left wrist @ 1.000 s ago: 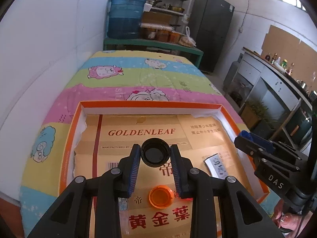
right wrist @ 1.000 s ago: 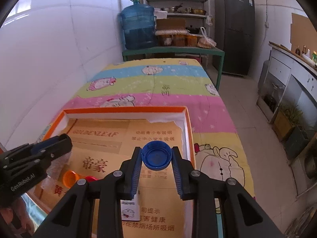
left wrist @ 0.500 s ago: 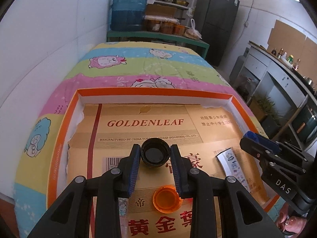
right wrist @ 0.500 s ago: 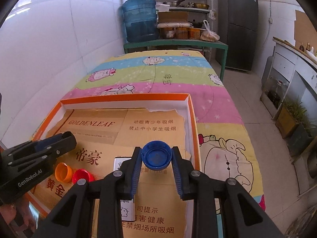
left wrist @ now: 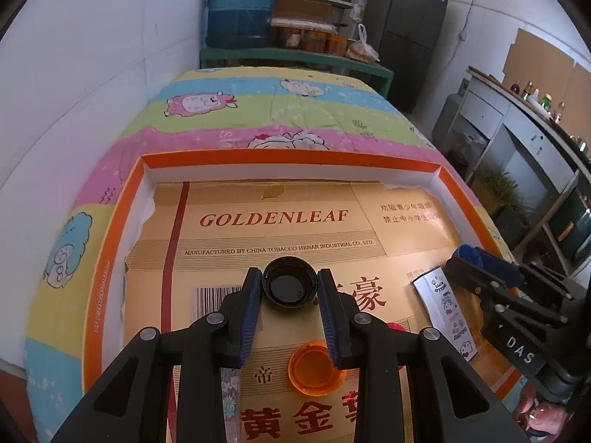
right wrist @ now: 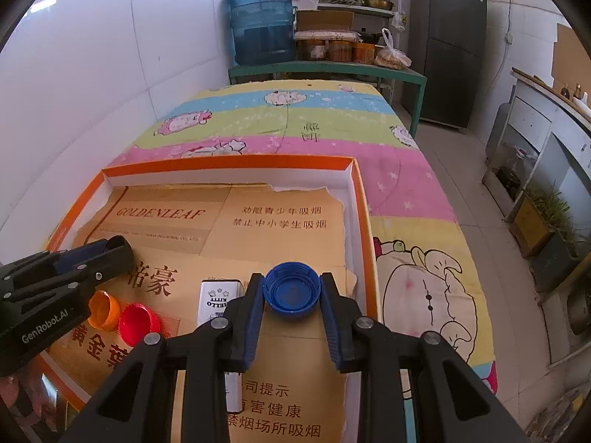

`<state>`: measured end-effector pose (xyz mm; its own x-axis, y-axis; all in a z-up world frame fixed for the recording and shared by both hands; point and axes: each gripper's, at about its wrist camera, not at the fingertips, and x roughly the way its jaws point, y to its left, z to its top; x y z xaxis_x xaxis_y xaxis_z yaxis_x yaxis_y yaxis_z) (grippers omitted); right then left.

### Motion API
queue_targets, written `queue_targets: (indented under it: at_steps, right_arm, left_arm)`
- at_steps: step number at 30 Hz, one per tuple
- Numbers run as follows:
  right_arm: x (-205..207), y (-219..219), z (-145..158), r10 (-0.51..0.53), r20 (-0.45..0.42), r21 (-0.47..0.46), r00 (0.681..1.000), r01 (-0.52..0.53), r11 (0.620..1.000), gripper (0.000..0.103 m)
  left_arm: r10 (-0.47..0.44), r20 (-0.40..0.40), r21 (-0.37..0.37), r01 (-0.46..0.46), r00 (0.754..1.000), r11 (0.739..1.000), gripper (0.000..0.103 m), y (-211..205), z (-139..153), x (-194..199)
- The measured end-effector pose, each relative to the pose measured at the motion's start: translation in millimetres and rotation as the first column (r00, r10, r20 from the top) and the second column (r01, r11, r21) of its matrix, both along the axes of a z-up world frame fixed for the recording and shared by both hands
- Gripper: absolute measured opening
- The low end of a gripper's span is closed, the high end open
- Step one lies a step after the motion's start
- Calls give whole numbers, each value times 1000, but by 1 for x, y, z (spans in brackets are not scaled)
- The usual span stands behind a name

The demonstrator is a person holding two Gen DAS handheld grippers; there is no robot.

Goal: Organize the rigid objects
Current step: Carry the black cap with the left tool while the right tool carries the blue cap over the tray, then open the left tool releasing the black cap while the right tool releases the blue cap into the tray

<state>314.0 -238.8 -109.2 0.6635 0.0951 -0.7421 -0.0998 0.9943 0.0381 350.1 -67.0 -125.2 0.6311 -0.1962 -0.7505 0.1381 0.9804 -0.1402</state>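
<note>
Fingers of our left gripper [left wrist: 290,288] clamp the black cap [left wrist: 290,285]; our right gripper [right wrist: 291,289] clamps the blue cap [right wrist: 291,288], both above the orange tray [right wrist: 364,229]. We advise lowering beside the orange cap [left wrist: 314,367].

You're working over a bed [right wrist: 406,184] covered with a striped cartoon-sheep sheet [left wrist: 280,110]. Directly on it lies an orange-rimmed tray [left wrist: 110,243], lined with flattened GOLDENLEAF cardboard [left wrist: 273,221]. The tray sits at your end of the bed, its right rim near the bed's right edge; the far stripes lie bare.
</note>
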Motion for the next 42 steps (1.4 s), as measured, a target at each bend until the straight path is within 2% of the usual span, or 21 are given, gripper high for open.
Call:
queue_targets:
  at_steps: [13,29,34,42]
  right_arm:
    - [1,8,-5,17,-12,-48,1000,-18,999,30]
    - [-2,10,-3,13,10,-62,1000,-13,998,31]
    - [-4,10,2,10,37,-68,999,-8,998,43]
    - [-7,1,10,-16,63,-28,998,18,999,43]
  left_arm:
    - [-5,-10,-11,5,1000,1000,34,0,0,-1]
    - [-31,-13,-42,30,999,999,39,3,4,-5]
    - [-33,12,-31,33,999,999,39,2,9,-10]
    - [-18,108,-69,25,994,997,39,8,31,-25]
